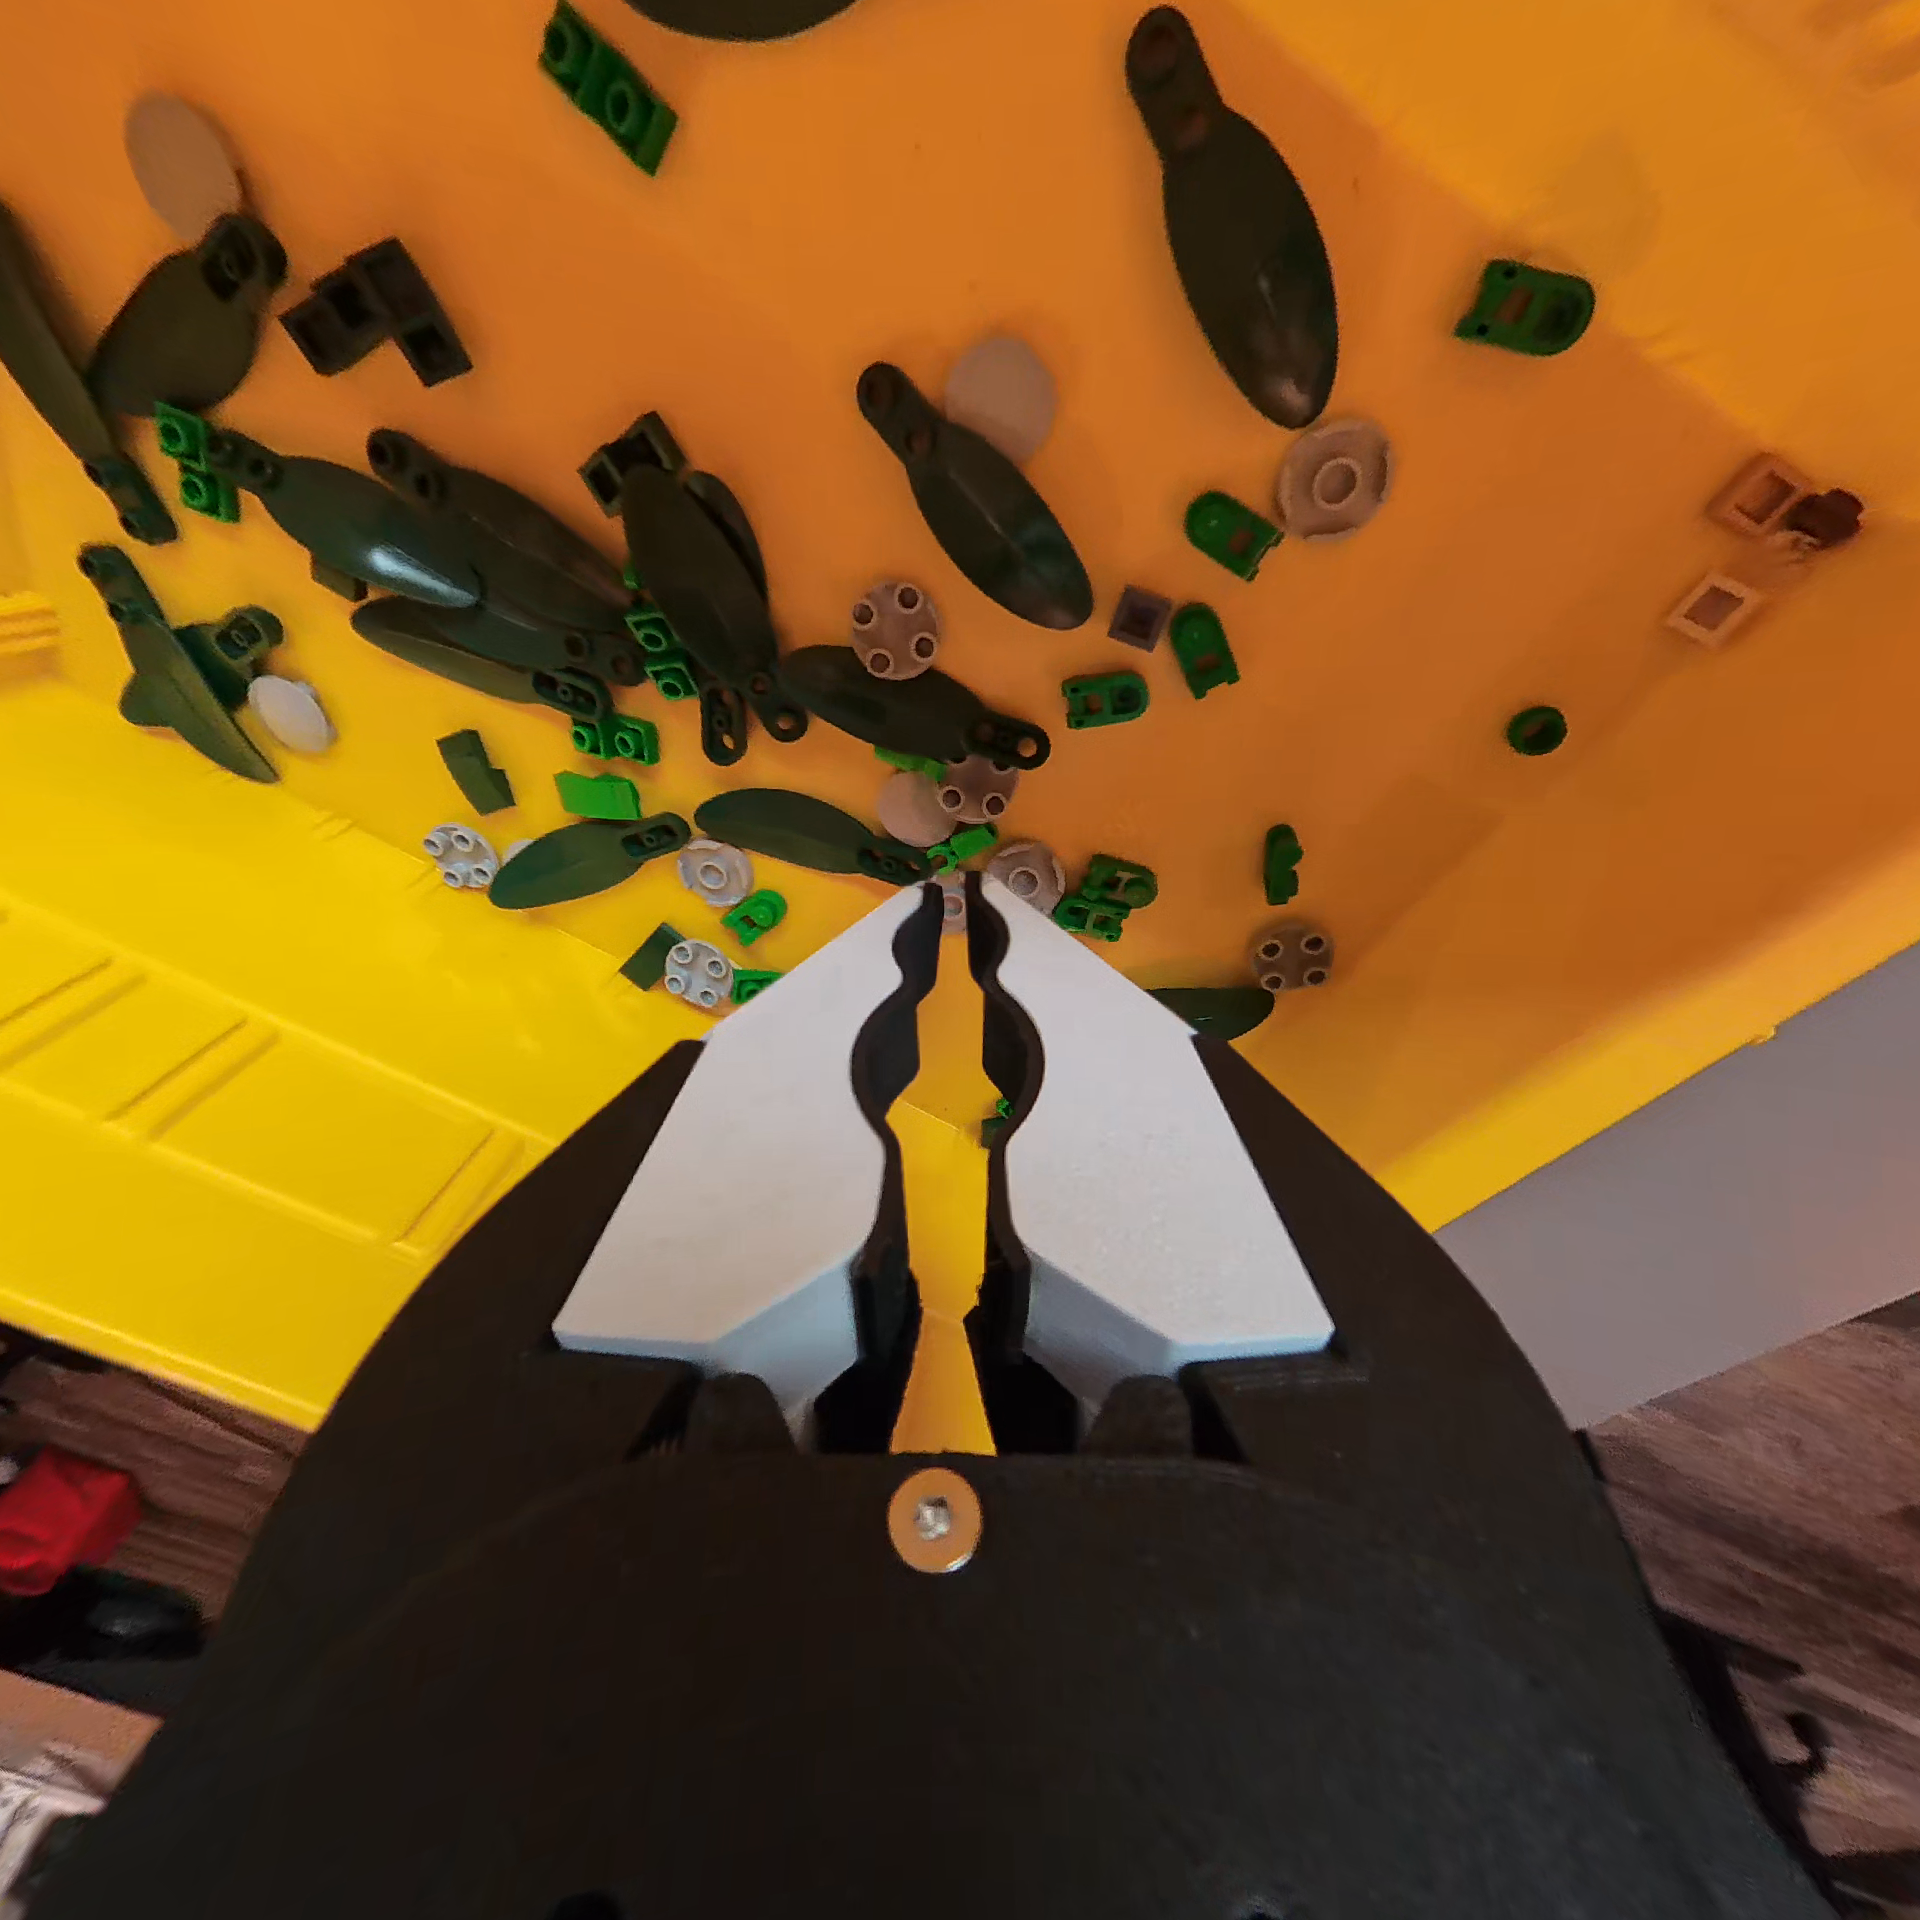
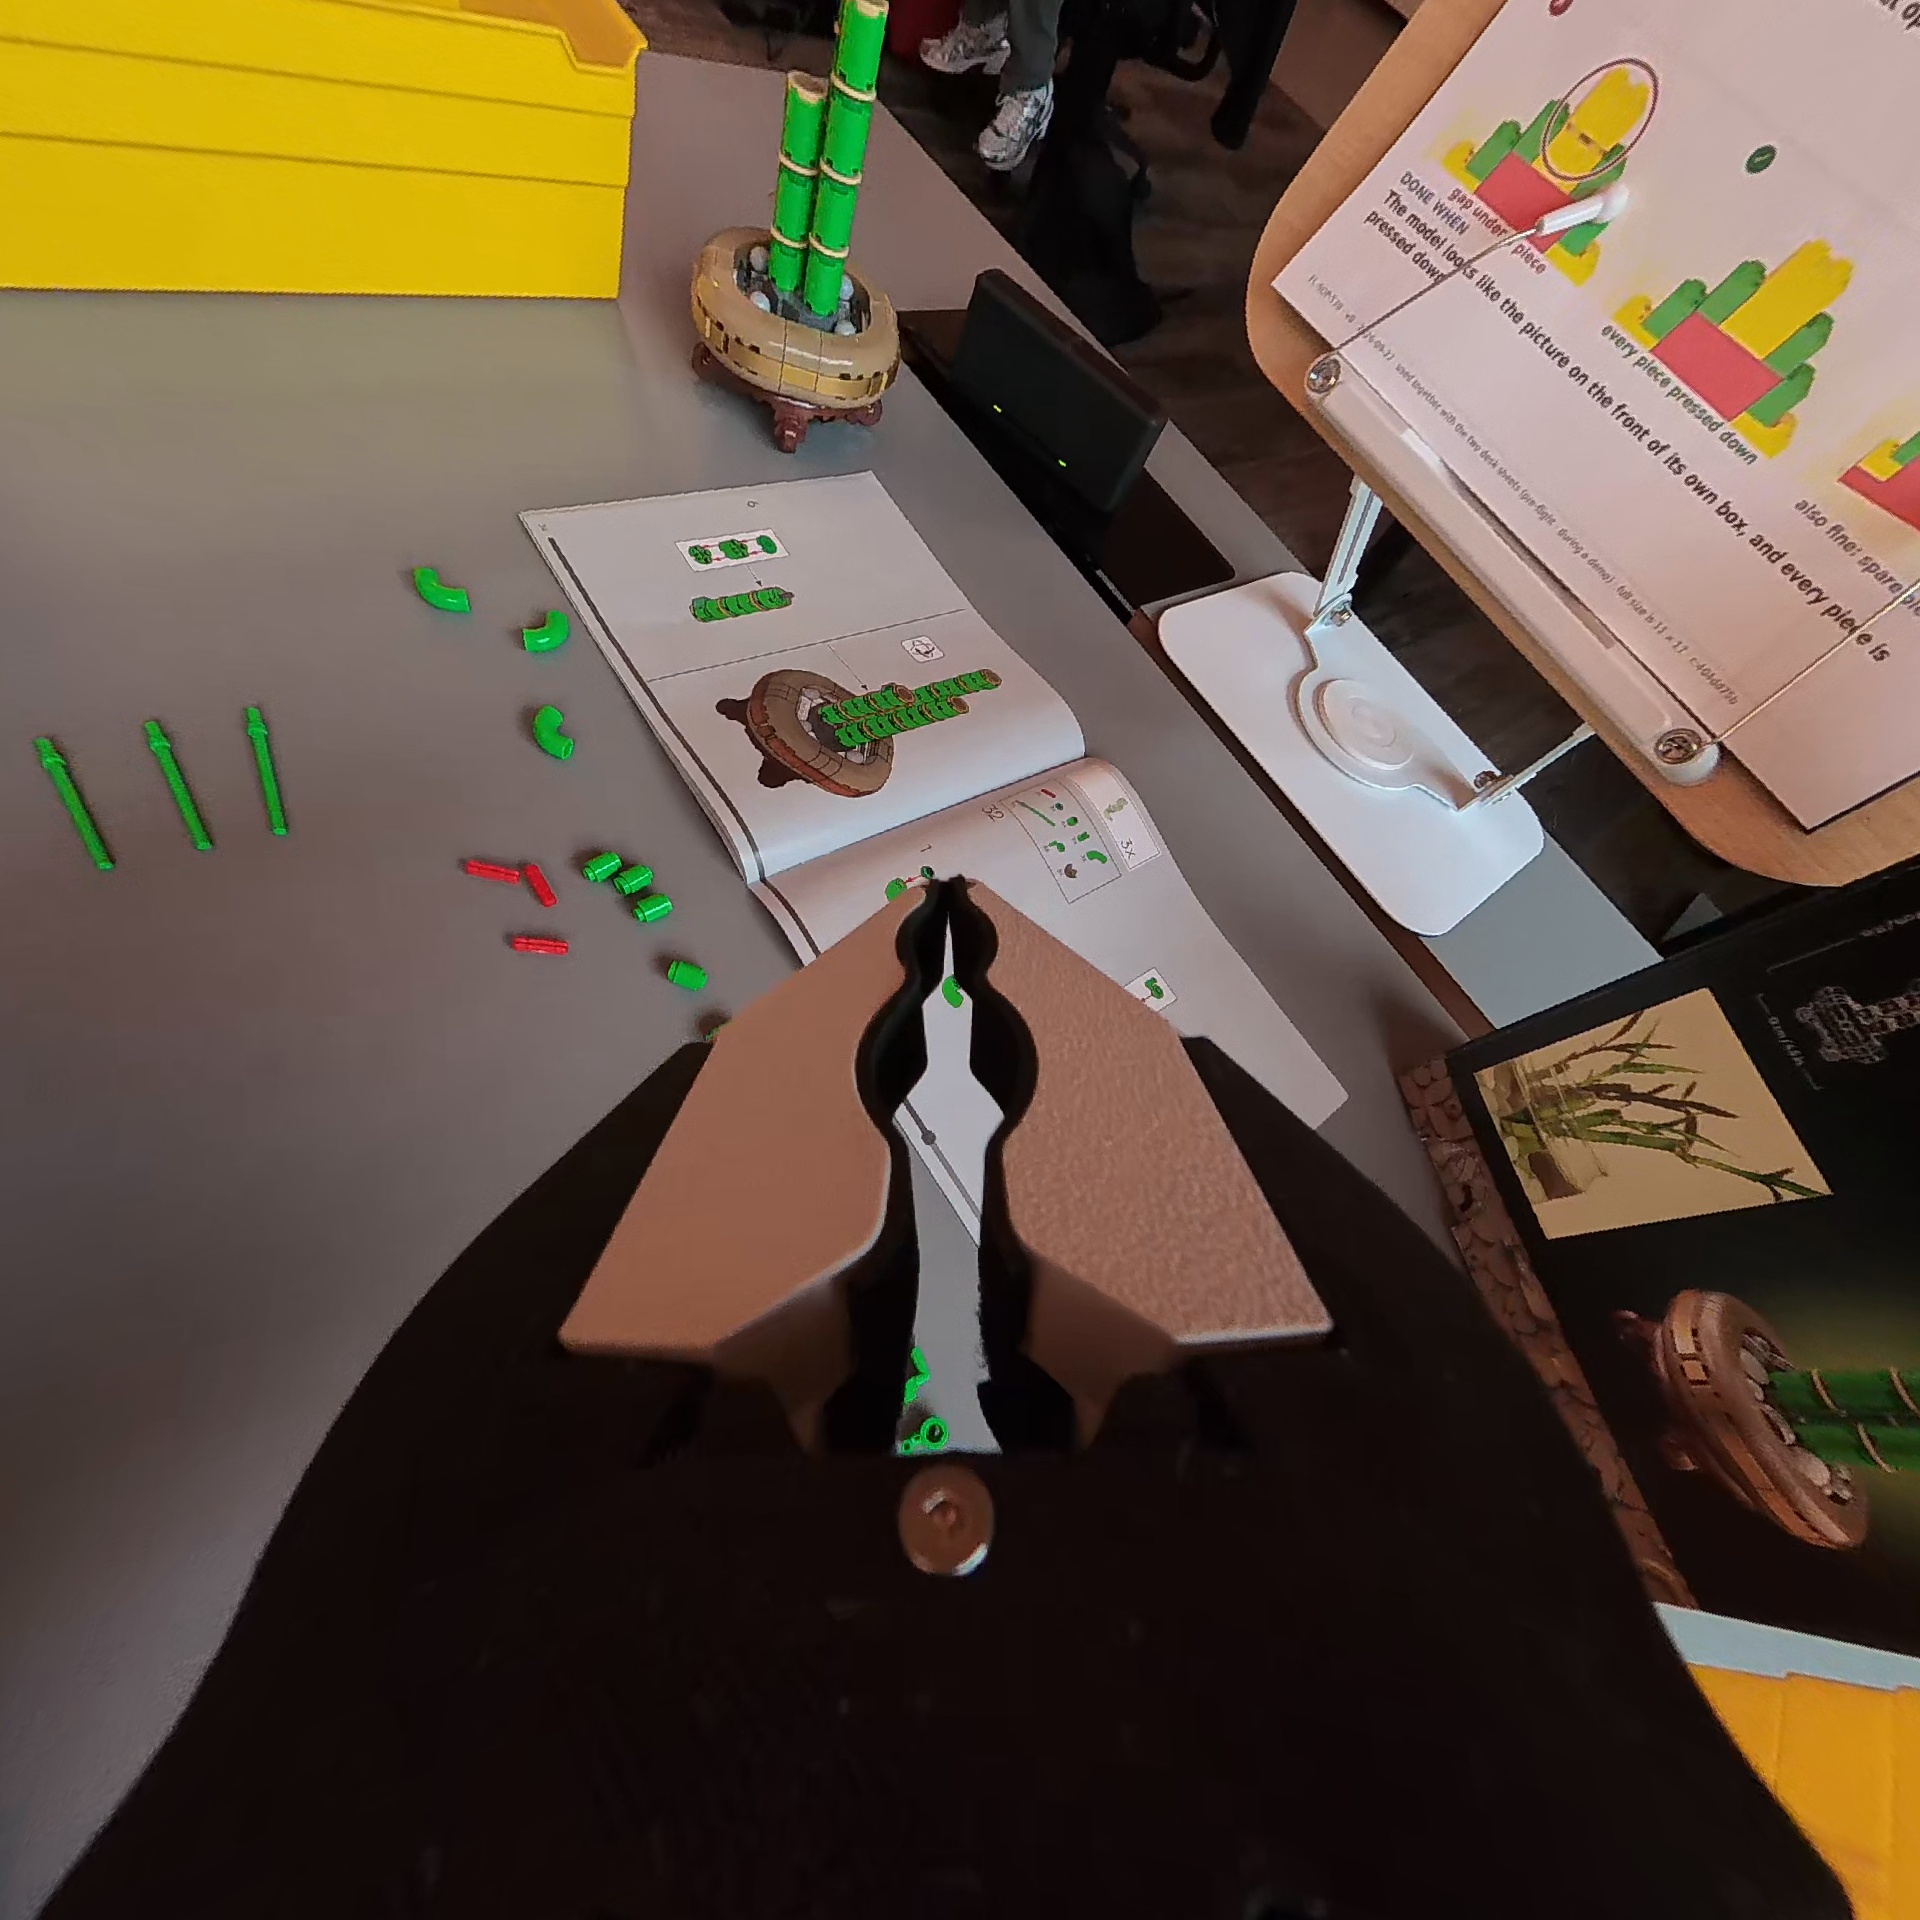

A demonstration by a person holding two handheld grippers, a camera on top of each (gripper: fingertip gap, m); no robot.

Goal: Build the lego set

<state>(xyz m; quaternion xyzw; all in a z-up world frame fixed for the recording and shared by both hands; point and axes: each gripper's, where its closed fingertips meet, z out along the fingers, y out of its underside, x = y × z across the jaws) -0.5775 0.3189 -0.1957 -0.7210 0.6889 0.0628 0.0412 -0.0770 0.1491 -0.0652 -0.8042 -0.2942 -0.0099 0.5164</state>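
My left tongs (image 1: 954, 896) pinch a small grey piece (image 1: 952, 902) in the yellow tray (image 1: 312, 1091); crowded leaves (image 1: 800, 831) could snag. Right tongs (image 2: 948, 891) clenched, empty.

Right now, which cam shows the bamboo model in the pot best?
Right wrist view: the bamboo model stands upright on the grey table, unobstructed, beside the yellow bin. Left wrist view shows none of it, only loose parts in a tray.
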